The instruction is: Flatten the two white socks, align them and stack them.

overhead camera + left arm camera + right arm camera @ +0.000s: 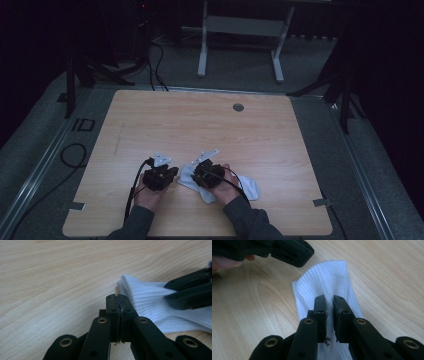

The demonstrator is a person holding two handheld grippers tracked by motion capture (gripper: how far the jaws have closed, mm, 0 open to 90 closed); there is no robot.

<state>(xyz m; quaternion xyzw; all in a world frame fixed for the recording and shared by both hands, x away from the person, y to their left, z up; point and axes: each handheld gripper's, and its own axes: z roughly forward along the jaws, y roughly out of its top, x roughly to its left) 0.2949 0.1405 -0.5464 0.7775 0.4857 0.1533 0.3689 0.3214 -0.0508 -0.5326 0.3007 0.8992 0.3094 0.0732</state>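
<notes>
Left gripper [119,298] with both jaws pressed flat together and nothing between them, its tip resting just beside the folded edge of the white ribbed sock [147,300] on the wooden table [50,277]. Right gripper [329,300] over the sock [327,277], jaws standing a narrow gap apart with the fabric lying beneath and between them; whether the pads pinch it cannot be told. From the high view, both grippers lie side by side near the table's front edge, left gripper [172,172], right gripper [196,172], the sock [248,187] spread under the right hand [222,187].
</notes>
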